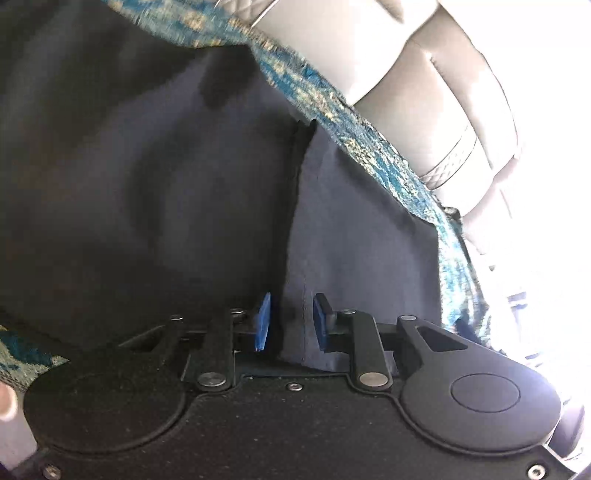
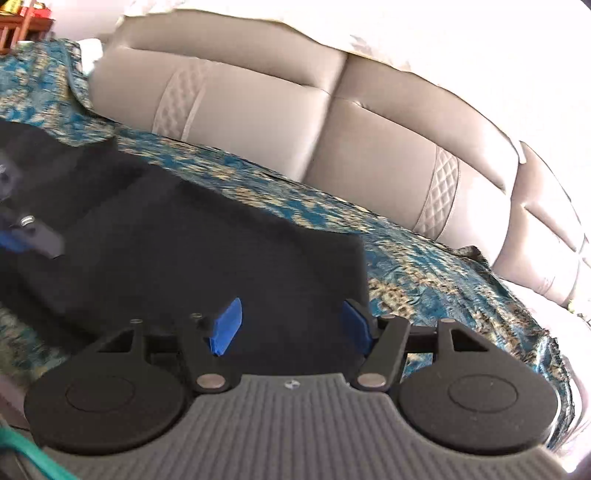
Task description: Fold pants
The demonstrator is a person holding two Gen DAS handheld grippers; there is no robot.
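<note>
Dark navy pants point(image 2: 192, 243) lie spread on a blue and gold patterned cover point(image 2: 424, 266) on a bed. In the left wrist view the pants point(image 1: 147, 184) fill most of the frame. My left gripper point(image 1: 290, 321) is closed narrowly on a raised fold of the pants point(image 1: 295, 317) between its blue pads point(image 1: 263, 321). My right gripper point(image 2: 291, 325) is open, with its blue pads point(image 2: 227, 326) wide apart over the near right corner of the pants. The left gripper also shows at the left edge of the right wrist view point(image 2: 26, 232).
A beige padded headboard point(image 2: 332, 122) runs along the far side of the bed and shows at the upper right of the left wrist view point(image 1: 424, 92). A wooden piece of furniture point(image 2: 22, 26) stands at the far left. Bright glare washes out the right side.
</note>
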